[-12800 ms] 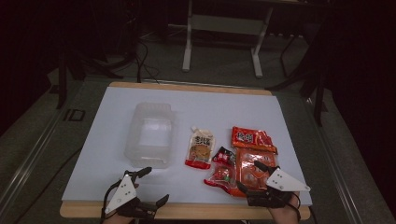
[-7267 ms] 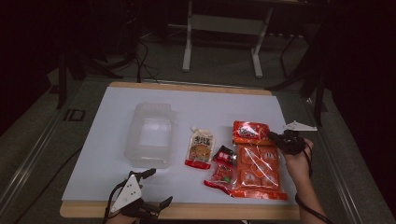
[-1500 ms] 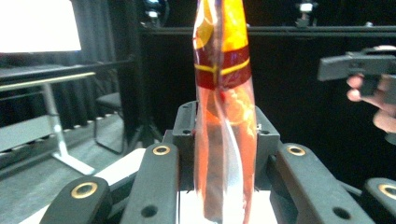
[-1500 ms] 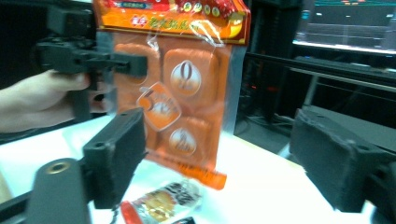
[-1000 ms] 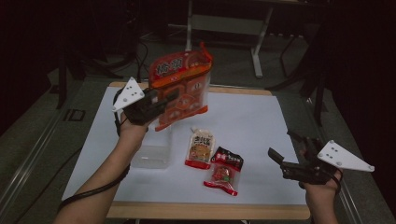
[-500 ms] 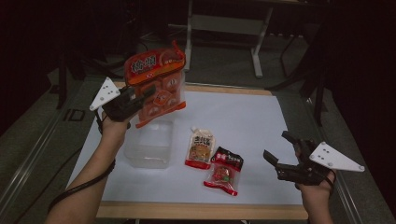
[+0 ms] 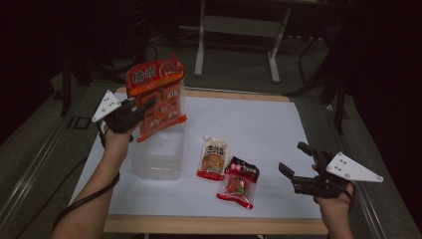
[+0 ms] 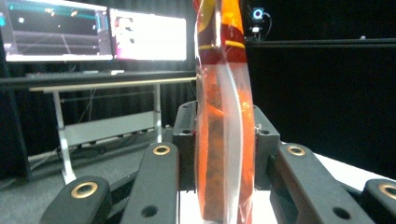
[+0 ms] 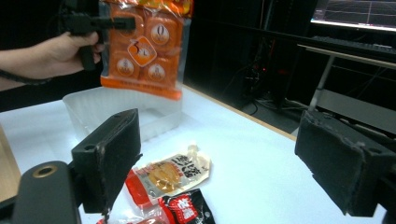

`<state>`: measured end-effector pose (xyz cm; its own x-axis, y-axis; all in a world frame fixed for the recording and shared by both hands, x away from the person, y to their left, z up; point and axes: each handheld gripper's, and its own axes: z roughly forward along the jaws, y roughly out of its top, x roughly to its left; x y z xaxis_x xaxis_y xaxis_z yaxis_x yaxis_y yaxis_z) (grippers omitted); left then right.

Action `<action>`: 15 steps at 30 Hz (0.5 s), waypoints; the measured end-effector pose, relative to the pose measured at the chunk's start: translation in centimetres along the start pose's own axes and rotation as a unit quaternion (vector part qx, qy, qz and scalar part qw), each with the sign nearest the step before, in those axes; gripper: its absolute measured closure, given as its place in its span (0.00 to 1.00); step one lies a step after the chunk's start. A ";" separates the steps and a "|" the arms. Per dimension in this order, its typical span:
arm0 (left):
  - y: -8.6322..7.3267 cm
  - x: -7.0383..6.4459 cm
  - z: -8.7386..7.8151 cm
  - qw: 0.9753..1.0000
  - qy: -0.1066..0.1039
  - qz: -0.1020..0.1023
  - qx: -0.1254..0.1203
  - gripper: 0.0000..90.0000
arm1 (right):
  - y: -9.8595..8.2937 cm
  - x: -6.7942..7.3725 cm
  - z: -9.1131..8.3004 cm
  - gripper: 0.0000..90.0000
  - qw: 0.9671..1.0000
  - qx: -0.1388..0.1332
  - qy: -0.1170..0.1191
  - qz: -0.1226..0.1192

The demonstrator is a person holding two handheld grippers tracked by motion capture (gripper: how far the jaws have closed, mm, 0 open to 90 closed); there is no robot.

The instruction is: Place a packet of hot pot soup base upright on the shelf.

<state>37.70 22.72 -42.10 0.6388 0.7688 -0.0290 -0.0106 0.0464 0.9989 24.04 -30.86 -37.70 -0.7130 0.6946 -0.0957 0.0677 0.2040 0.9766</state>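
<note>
At about nine o'clock on the white table, the left gripper is lifted well off the surface and pinches a large orange printed snack bag with a clear window by its edge, the bag hanging almost upright. In the left gripper view the two black jaws are pressed onto the bag from either side, with its glossy film rising between them. Directly beneath the bag, at roughly eight o'clock, a clear rectangular plastic container sits on the table with its opening upward; the bag's lower edge hangs above its far end without touching it (the right gripper view shows a gap between bag and container).

Near the middle, at six o'clock, lies a flat white-and-red spouted pouch, and just to its right, touching or nearly touching it, a small black-and-red packet. Both appear again in the right gripper view, the pouch lying in front of the packet.

At four o'clock, the right gripper hovers low near the table's front edge with its jaws spread wide, holding nothing, well apart from the packets.
</note>
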 end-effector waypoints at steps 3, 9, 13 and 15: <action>-0.5 0.1 0.2 1.000 0.006 -0.005 0.007 0.79 | 0.0 0.1 0.1 0.16 1.000 0.000 0.003 -0.001; -1.6 0.4 1.0 0.999 0.018 -0.008 0.032 0.79 | -0.1 0.0 0.1 0.16 1.000 0.001 0.006 0.000; -2.2 0.5 1.5 0.999 0.022 -0.012 0.047 0.79 | -0.3 -0.1 0.1 0.16 1.000 0.003 0.007 0.003; -2.4 0.6 1.8 0.998 0.022 -0.014 0.058 0.79 | -0.3 -0.1 0.0 0.16 1.000 0.003 0.006 0.002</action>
<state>39.47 21.89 -44.41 0.6029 0.7958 -0.0561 0.0983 -0.0044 0.9951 24.13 -30.99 -38.00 -0.7216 0.6866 -0.0892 0.0748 0.2053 0.9758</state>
